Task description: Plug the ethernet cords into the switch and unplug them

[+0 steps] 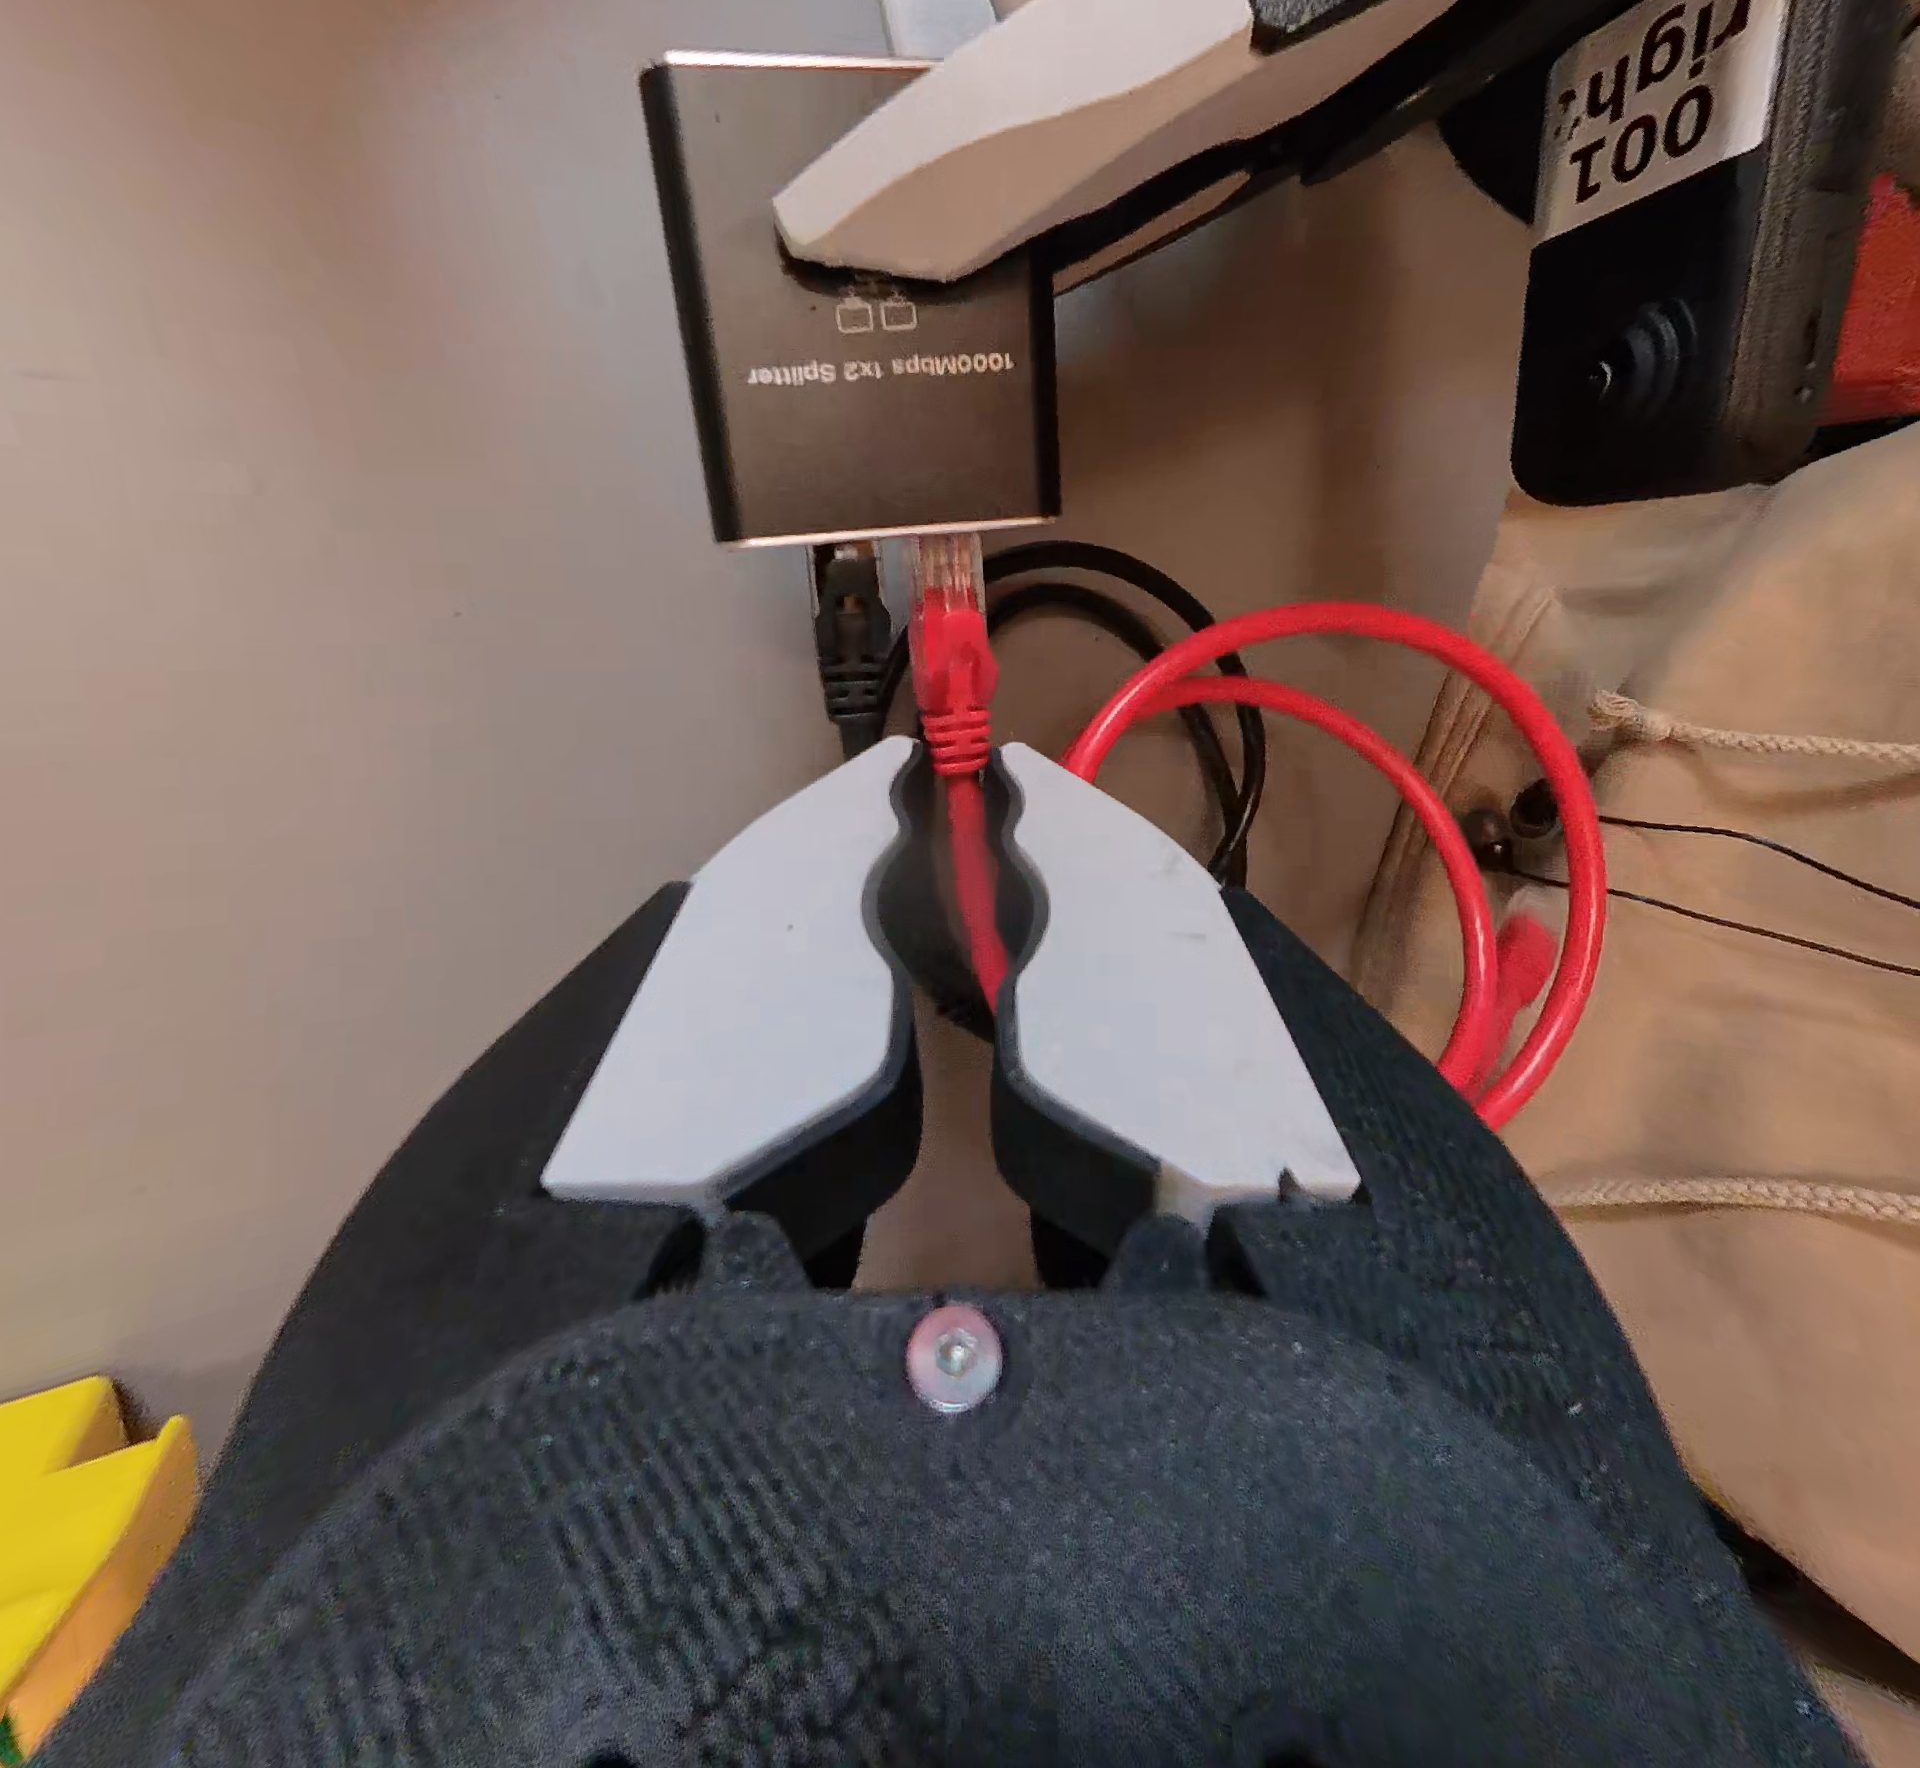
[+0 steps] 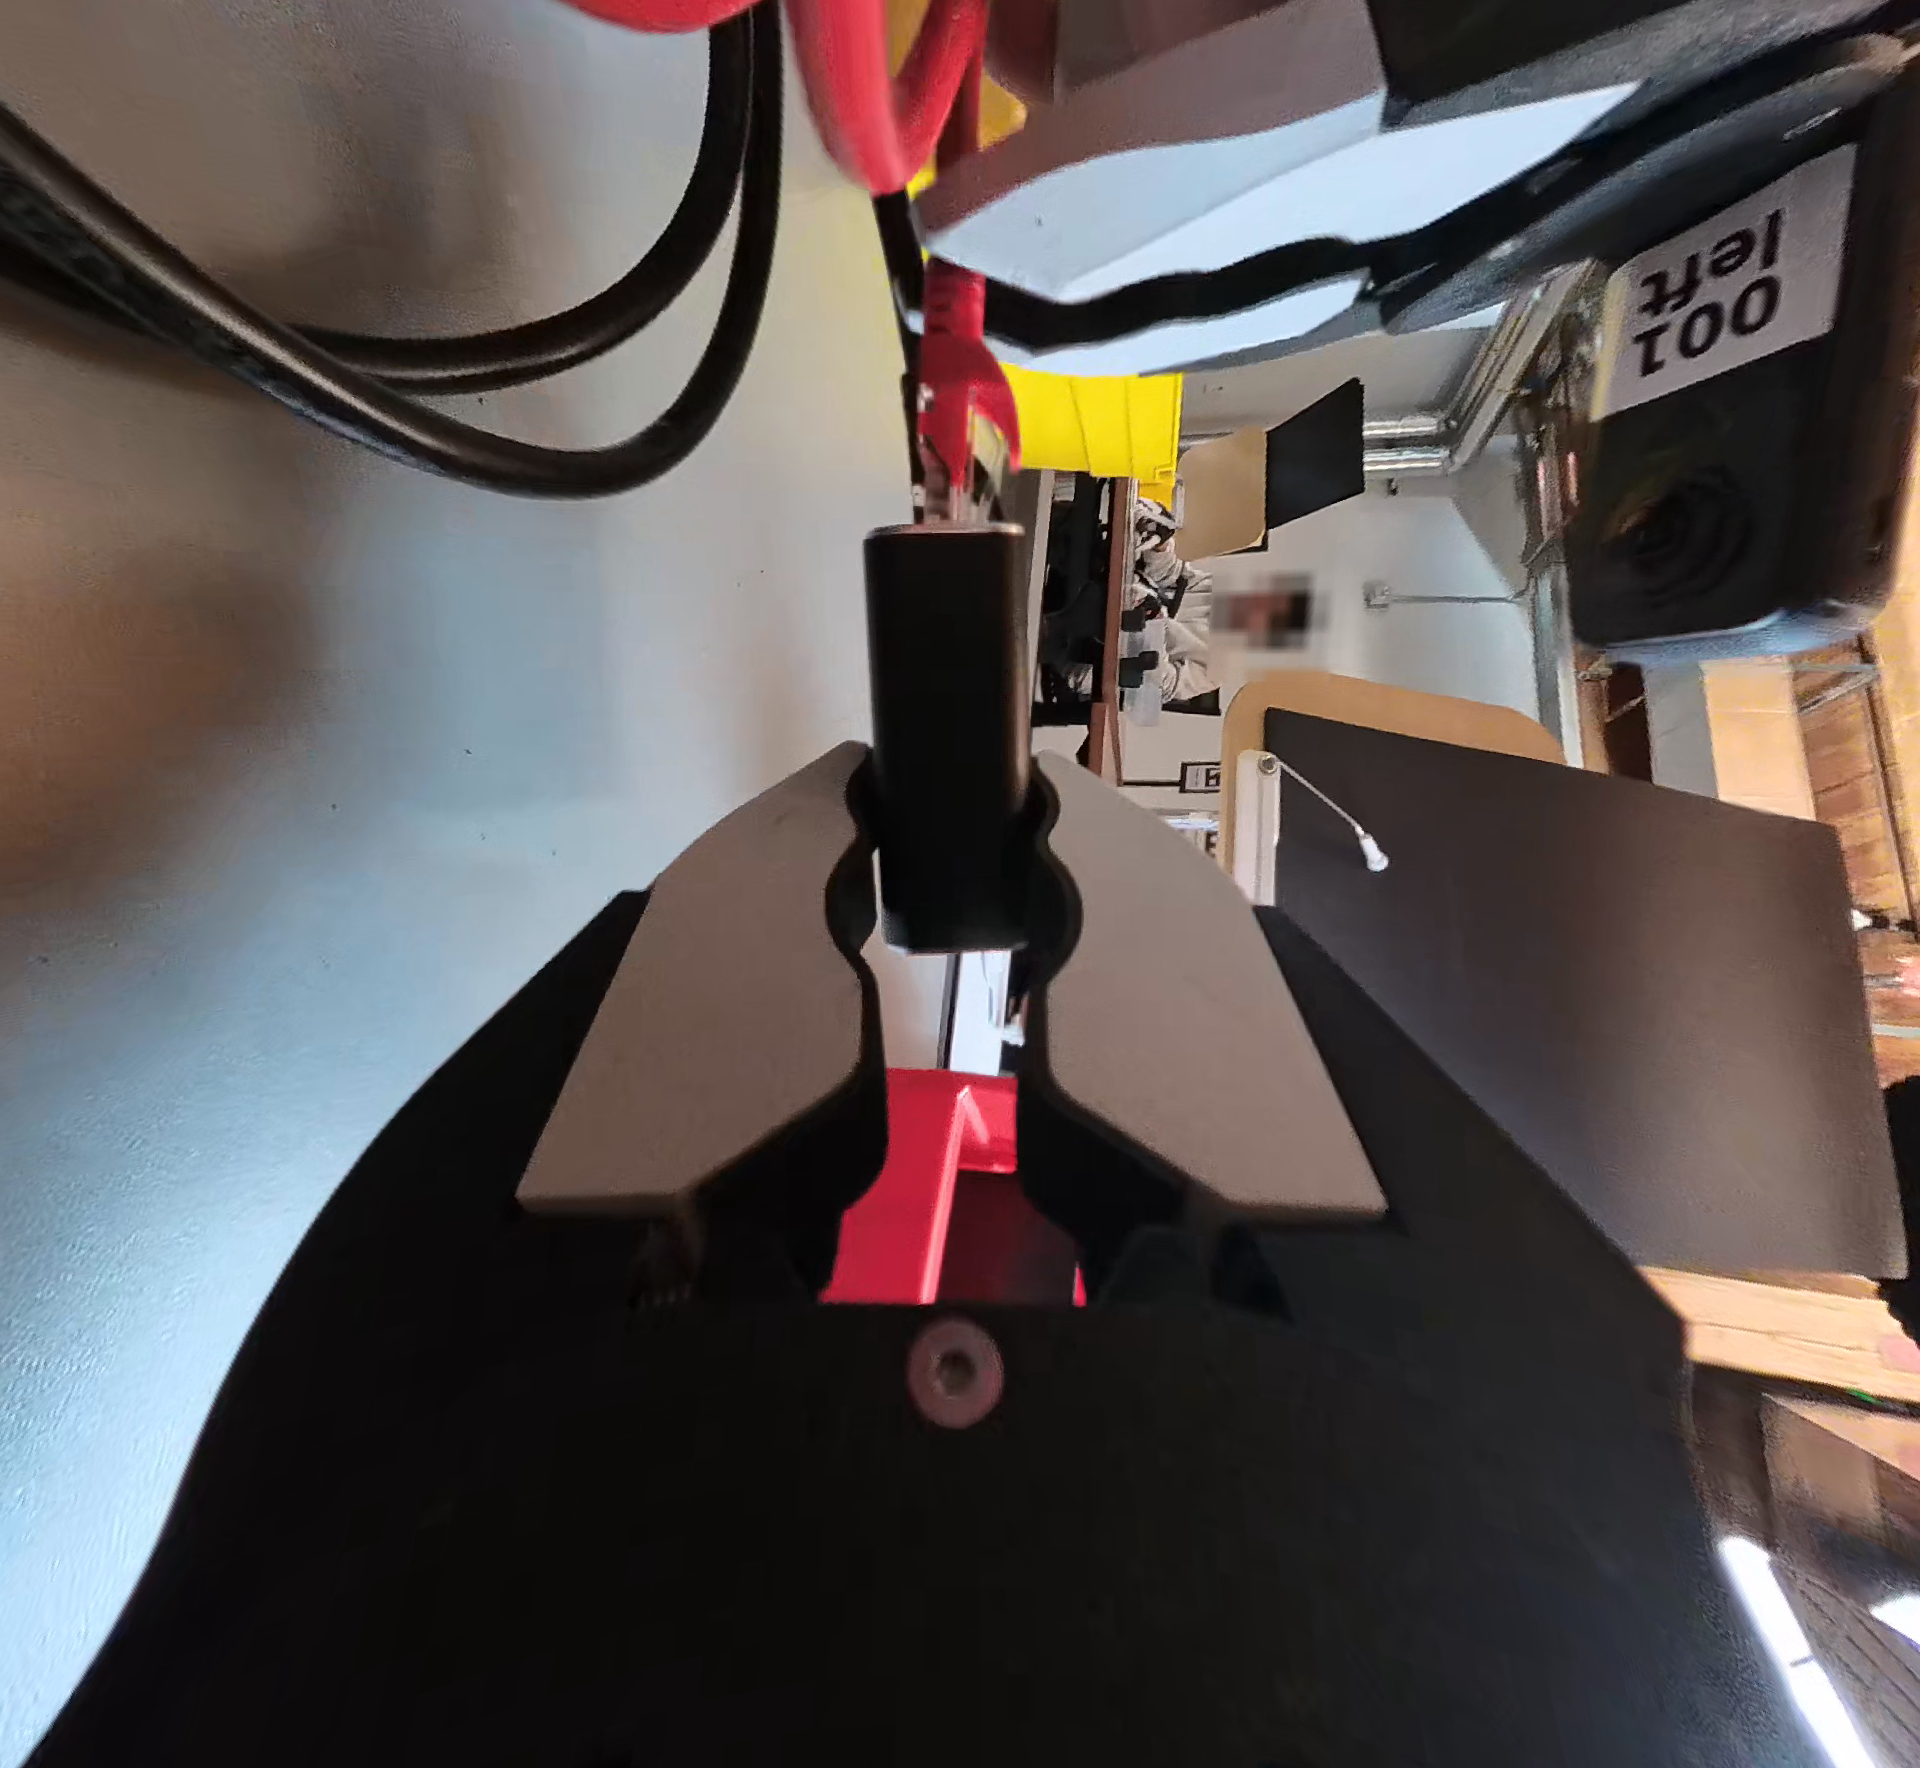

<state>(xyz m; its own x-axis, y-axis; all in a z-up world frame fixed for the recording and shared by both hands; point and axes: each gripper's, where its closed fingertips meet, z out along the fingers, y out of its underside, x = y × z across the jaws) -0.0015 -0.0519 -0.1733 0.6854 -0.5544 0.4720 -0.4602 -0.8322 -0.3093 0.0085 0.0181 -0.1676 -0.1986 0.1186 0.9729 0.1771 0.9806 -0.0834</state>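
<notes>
The switch (image 1: pixel 862 388) is a small black box with metal end rims. My right gripper (image 2: pixel 951 783) is shut on the switch (image 2: pixel 945 742) and holds it edge-on; its fingers (image 1: pixel 997 149) reach in from the upper right of the left wrist view. My left gripper (image 1: pixel 956 762) is shut on the red ethernet cord (image 1: pixel 961 845) just behind its boot. The clear-tipped red plug (image 1: pixel 948 586) sits at the switch's right port. A black ethernet plug (image 1: pixel 850 638) sits at the left port. How deep either plug sits is hidden.
The red cord coils in loops (image 1: pixel 1496 845) to the right, with the black cord's loop (image 1: pixel 1164 596) behind it. A person's beige garment (image 1: pixel 1683 991) is at the right. A yellow bin (image 1: pixel 73 1552) is at the lower left. The pale tabletop (image 1: pixel 312 575) lies underneath. Some 7 cm of space lies between my two pairs of fingers.
</notes>
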